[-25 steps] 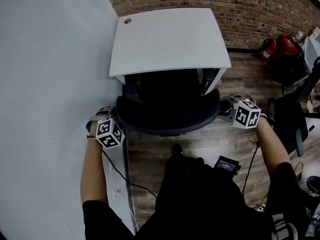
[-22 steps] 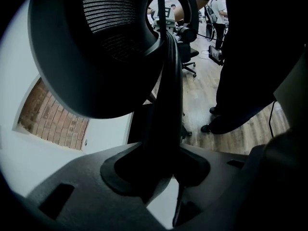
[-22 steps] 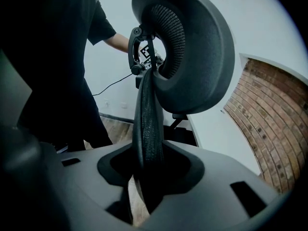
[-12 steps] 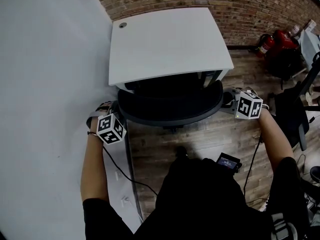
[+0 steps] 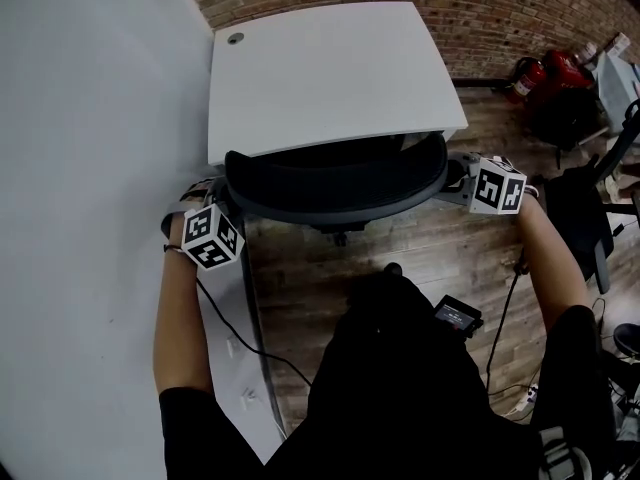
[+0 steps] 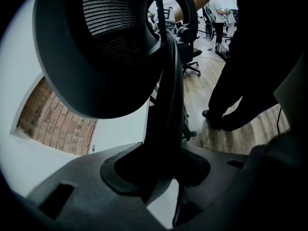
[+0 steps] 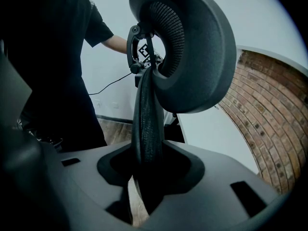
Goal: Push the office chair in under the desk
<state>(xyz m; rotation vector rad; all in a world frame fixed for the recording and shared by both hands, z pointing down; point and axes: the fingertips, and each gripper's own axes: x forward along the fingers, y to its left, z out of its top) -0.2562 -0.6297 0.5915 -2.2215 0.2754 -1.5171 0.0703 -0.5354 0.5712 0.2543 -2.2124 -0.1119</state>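
A black office chair's backrest (image 5: 335, 190) stands against the front edge of the white desk (image 5: 330, 68), and its seat is hidden beneath the top. My left gripper (image 5: 222, 196) is shut on the backrest's left rim, with its marker cube just behind. My right gripper (image 5: 452, 176) is shut on the right rim. In the left gripper view the rim (image 6: 163, 124) runs up between the jaws of the left gripper (image 6: 161, 170), and the mesh headrest (image 6: 96, 47) is above. The right gripper view shows the rim (image 7: 147, 124) clamped in the right gripper (image 7: 147, 172) under the headrest (image 7: 192, 47).
A white wall (image 5: 90, 168) runs close along the left of desk and chair. A brick wall (image 5: 480, 8) stands behind the desk. Red fire extinguishers (image 5: 540, 68) and another dark chair (image 5: 585, 218) are at the right. The floor is wood planks (image 5: 300, 288).
The chair has rolled forward, and its seat has gone under the desk top. Both grippers moved forward with the backrest, still clamped on its rims.
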